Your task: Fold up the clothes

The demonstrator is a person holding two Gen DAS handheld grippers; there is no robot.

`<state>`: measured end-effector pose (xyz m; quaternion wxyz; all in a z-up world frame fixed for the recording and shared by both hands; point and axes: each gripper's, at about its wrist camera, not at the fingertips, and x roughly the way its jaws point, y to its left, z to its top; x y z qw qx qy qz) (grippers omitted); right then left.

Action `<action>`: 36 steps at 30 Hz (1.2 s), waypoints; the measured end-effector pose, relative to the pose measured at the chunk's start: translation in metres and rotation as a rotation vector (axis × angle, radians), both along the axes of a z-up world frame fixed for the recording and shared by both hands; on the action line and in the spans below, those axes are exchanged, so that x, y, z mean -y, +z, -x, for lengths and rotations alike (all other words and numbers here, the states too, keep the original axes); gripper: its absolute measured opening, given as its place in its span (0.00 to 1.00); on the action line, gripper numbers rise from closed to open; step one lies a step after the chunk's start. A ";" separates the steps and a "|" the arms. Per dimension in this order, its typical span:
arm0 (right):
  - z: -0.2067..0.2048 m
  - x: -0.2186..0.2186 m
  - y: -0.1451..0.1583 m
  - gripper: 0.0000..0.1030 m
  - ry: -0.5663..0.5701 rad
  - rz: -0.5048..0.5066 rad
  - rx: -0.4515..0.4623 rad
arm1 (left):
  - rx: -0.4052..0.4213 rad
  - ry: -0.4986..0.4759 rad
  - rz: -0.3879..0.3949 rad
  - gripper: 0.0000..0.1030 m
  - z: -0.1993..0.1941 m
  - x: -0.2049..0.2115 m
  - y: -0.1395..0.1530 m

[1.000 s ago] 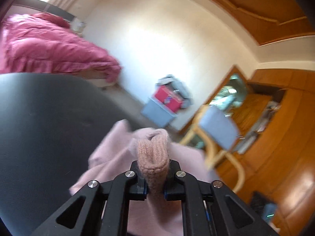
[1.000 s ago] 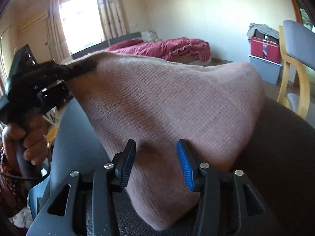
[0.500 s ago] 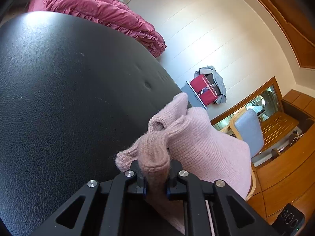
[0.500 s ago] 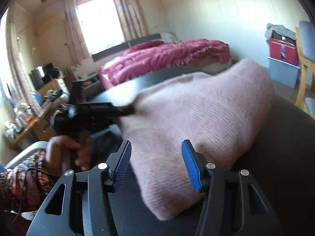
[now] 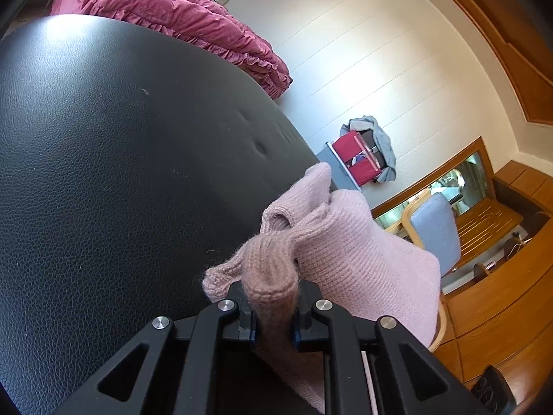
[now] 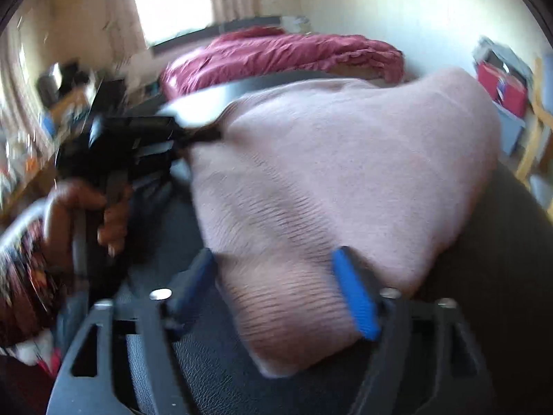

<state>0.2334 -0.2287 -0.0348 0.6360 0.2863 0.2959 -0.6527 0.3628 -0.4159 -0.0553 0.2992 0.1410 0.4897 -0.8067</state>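
Pink knit sweater (image 6: 345, 173) bunched, mid-fold, on black leather surface (image 5: 103, 155); left gripper (image 5: 273, 328) clamped on ribbed edge, right gripper (image 6: 276, 297) jaws apart around near hem.

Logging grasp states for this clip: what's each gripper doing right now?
Left gripper: closed on a bunched ribbed edge of the pink sweater.
Right gripper: open, fingers either side of the sweater, not gripping.

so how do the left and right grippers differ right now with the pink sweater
The left gripper is shut on a bunched ribbed edge of the pink sweater; the right gripper is open, its blue pads either side of a lower sweater fold without pinching it. The left gripper's view is sharp, while the right gripper's is motion-blurred. Both are black, two-fingered, and sit over the black leather surface.
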 end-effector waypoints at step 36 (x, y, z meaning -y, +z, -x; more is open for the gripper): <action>0.020 0.008 -0.002 0.22 -0.007 0.015 0.155 | -0.129 -0.011 -0.004 0.16 -0.022 -0.054 -0.008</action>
